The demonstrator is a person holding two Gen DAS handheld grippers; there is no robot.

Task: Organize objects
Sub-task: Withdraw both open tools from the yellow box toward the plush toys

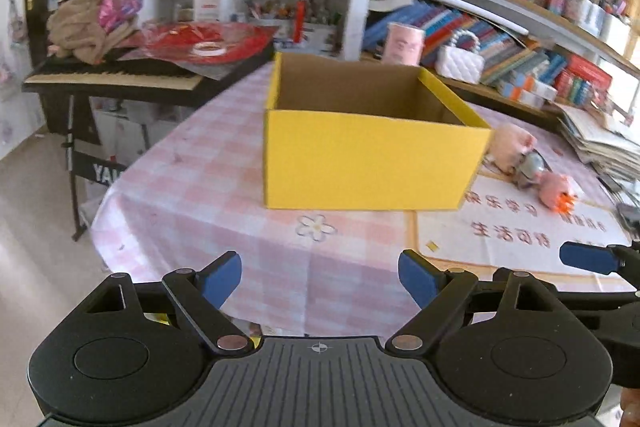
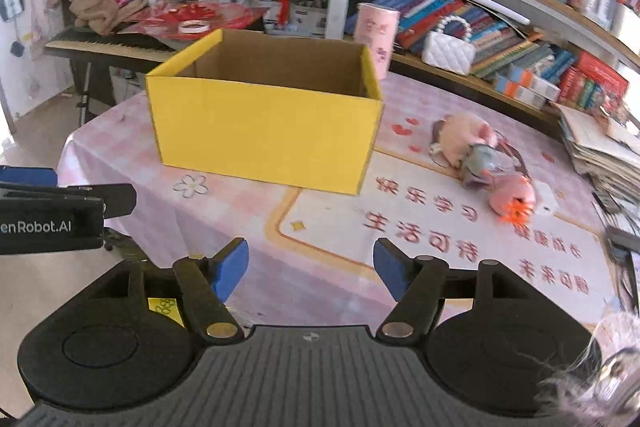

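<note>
An open yellow cardboard box (image 1: 372, 163) stands on the pink checked tablecloth; it also shows in the right wrist view (image 2: 264, 135). No contents show inside it. To its right lie a pink plush toy (image 2: 466, 137), a small grey-green doll (image 2: 480, 163) and a pink toy with orange spikes (image 2: 514, 195), close together; they also show in the left wrist view (image 1: 528, 163). My left gripper (image 1: 320, 279) is open and empty, near the table's front edge. My right gripper (image 2: 311, 269) is open and empty, to the right of the left one.
A keyboard piano (image 1: 116, 75) heaped with cloth and red items stands at the back left. Bookshelves (image 2: 500, 7) with a white handbag (image 2: 448, 51) and a pink canister (image 2: 376, 35) run behind the table. A paper stack (image 2: 600, 151) lies at the right.
</note>
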